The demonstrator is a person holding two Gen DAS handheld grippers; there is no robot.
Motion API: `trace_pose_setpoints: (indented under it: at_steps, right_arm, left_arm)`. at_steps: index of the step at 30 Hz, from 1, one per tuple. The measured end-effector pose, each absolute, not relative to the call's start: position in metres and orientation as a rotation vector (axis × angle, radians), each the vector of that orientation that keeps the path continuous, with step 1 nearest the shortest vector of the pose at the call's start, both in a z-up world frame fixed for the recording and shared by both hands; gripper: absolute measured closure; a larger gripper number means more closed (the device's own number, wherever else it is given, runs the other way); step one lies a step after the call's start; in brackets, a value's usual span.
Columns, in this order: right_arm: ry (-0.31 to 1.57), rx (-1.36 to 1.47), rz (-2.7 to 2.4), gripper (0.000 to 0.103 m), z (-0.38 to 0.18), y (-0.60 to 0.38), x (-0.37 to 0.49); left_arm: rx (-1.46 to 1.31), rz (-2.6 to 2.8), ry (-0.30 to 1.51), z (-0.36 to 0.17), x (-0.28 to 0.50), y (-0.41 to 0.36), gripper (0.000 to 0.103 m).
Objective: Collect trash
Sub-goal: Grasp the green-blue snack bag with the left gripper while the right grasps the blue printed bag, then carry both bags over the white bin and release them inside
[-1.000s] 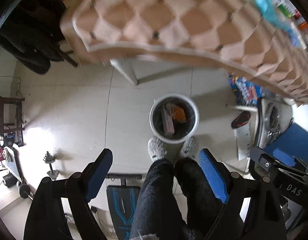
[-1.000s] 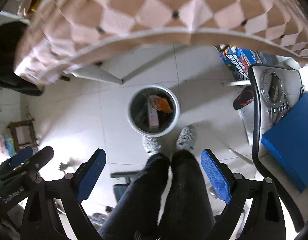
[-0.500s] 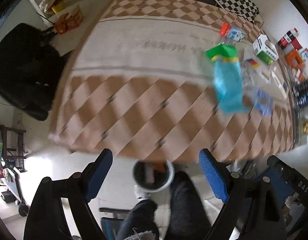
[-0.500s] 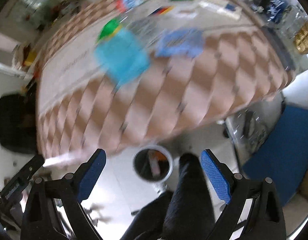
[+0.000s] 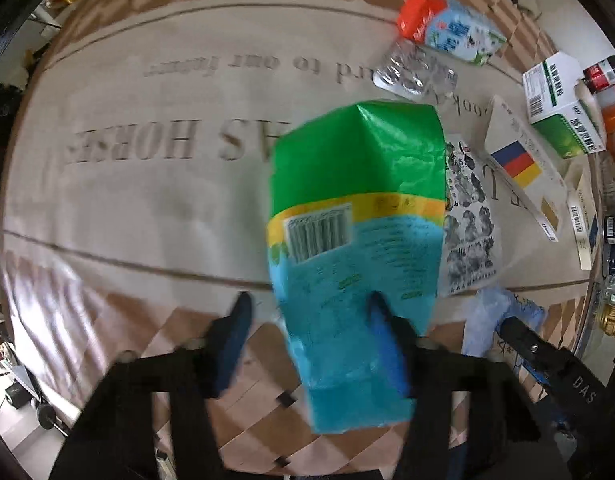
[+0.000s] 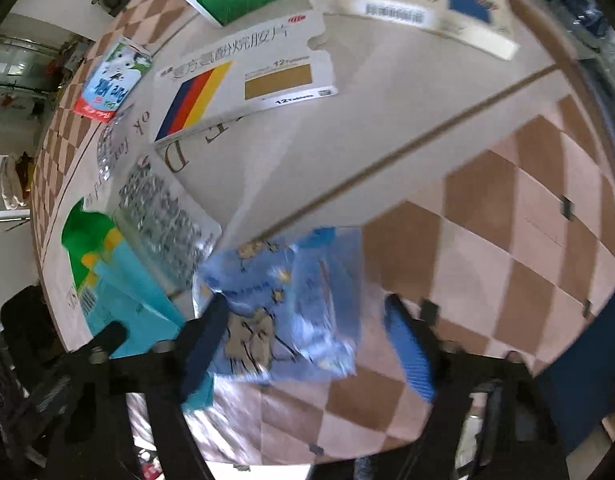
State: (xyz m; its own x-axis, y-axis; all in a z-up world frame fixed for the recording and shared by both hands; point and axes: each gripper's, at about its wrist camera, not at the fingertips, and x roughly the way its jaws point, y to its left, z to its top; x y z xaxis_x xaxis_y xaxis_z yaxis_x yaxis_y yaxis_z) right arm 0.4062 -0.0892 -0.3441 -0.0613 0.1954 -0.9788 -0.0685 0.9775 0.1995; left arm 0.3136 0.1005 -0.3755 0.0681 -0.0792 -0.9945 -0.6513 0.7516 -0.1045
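Although just narrowed, parted and pressing on nothing: left tongs (image 5: pixel 309 340), pointing down over the surface (image 5: pixel 147 208) and straddling the near part of the green-and-blue packet (image 5: pixel 355 216), right finger over the foil, left finger just outside the edge. Likewise narrowed yet unclamped: right tongs (image 6: pixel 305 344), crumpled blue wrapper (image 6: pixel 291 300) between the fingers. Judged risk: pinching only a thin fold, or the cloth beneath, through slippery foil and a hasty close. Beyond: printed sachet (image 5: pixel 467 232), blister pack (image 5: pixel 415 74), striped box (image 6: pixel 243 88). Blurred at the fingertips; contact with the surface impossible to tell.
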Motion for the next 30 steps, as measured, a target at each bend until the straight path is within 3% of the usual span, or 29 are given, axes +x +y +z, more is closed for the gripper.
trace_pose_setpoints:
  at_steps: [2, 4, 7, 20, 30]
  right_arm:
    - [1.608, 0.086, 0.232, 0.05, -0.344, -0.084, 0.406]
    - [1.593, 0.081, 0.249, 0.072, -0.34, -0.081, 0.406]
    - [1.575, 0.083, 0.265, 0.082, -0.333, -0.081, 0.402]
    - [1.456, 0.043, 0.357, 0.09, -0.28, -0.078, 0.373]
    - [1.337, 0.05, 0.477, 0.091, -0.22, -0.063, 0.27]
  left_arm:
    - [-0.619, 0.483, 1.452, -0.375, 0.318, 0.098, 0.063]
    - [-0.585, 0.493, 1.434, -0.37, 0.319, 0.096, 0.069]
    - [-0.558, 0.497, 1.422, -0.36, 0.316, 0.095, 0.076]
    - [-0.389, 0.563, 1.294, -0.281, 0.272, 0.094, 0.082]
    - [-0.353, 0.526, 1.188, -0.227, 0.167, 0.095, 0.082]
